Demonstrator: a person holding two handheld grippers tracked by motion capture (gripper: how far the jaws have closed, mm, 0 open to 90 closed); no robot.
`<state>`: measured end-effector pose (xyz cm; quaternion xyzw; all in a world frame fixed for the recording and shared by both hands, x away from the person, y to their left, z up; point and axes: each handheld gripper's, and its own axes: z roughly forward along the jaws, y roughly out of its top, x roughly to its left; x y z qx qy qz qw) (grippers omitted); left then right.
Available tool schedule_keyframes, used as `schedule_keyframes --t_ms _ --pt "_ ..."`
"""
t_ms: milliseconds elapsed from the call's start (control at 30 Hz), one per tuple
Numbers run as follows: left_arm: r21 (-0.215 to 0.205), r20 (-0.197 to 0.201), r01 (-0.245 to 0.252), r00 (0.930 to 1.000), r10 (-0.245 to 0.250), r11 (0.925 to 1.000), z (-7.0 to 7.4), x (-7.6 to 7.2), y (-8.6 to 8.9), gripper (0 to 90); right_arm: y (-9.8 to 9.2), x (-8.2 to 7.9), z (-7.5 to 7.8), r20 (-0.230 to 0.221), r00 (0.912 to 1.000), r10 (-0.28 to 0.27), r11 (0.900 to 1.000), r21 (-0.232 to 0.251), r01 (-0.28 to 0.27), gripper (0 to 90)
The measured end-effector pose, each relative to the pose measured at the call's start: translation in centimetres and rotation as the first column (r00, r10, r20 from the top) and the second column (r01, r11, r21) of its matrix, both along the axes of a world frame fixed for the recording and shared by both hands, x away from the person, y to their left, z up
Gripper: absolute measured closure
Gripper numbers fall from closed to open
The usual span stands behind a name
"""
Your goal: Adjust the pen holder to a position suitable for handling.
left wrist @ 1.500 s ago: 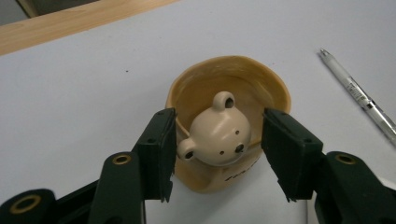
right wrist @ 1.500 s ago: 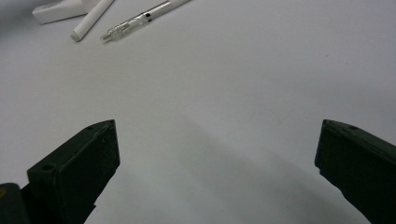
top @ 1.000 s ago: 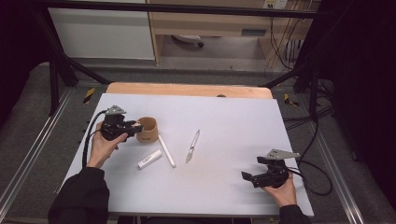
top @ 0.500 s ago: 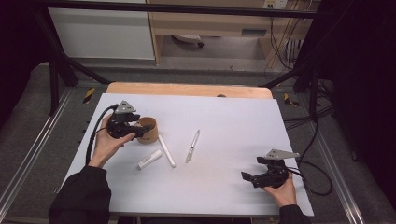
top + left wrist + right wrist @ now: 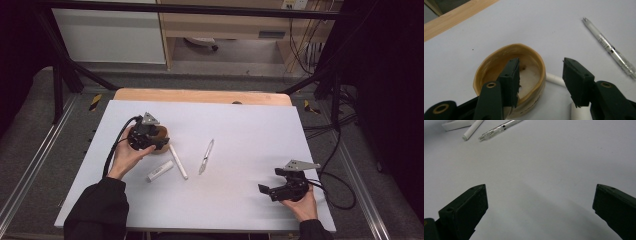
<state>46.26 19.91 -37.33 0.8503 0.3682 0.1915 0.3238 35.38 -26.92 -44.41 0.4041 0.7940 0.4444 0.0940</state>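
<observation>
White sheeting is covering the table (image 5: pixel 240 125), with a strip of bare wood showing along its far edge and dark floor, metal rails and cabinets lying beyond. On the left part of the sheet a tan cup (image 5: pixel 161 140) is standing upright, open end up. The left gripper (image 5: pixel 159 145) is hanging over it from the near-left side, held in a hand (image 5: pixel 125 155) whose dark sleeve is coming in from the near edge. In the left gripper view the cup (image 5: pixel 510 75) is showing a pale inside, and one jaw is dipping inside the cup's near wall while the other is standing outside it on the right, so the wall is sitting between them. The jaws have just been closing, yet a gap is showing beside the outer one, so the grip is reading as released, not clamped.

Just right of the cup a white stick (image 5: pixel 177 161) is lying, running toward the near side, and a shorter white tube (image 5: pixel 160 170) is lying near it on the left. A clear pen (image 5: pixel 206 156) is lying farther right, well apart from the cup.

The right gripper (image 5: pixel 265 189) is resting at the near right corner, pointing left, in the right hand (image 5: pixel 300 202). Its jaws are standing wide apart over bare sheet, holding nothing.
</observation>
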Motion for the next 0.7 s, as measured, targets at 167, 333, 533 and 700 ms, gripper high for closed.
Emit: schedule_keyframes --t_ms 167,333,533,700 --pt "0.017 -0.012 0.004 0.9999 -0.004 0.9998 -0.4 0.3 -0.1 54.0 0.0 0.0 0.0 -0.001 1.0 0.0 1.0 -0.001 0.0 0.5" --pt "0.033 -0.022 0.013 0.9997 -0.012 0.9994 -0.9 0.6 -0.5 60.7 0.0 0.0 0.0 -0.003 1.0 0.0 1.0 0.0 0.0 0.5" --pt "0.08 -0.031 0.022 0.9993 -0.019 0.9966 -1.5 0.8 -1.0 66.2 0.0 0.0 -0.1 -0.002 1.0 0.004 1.0 -0.004 -0.004 0.5" --pt "0.088 -0.03 0.018 0.9994 -0.016 0.9959 -1.5 1.0 -1.0 72.4 0.1 0.1 -0.1 -0.001 1.0 0.005 1.0 -0.004 -0.005 0.5"
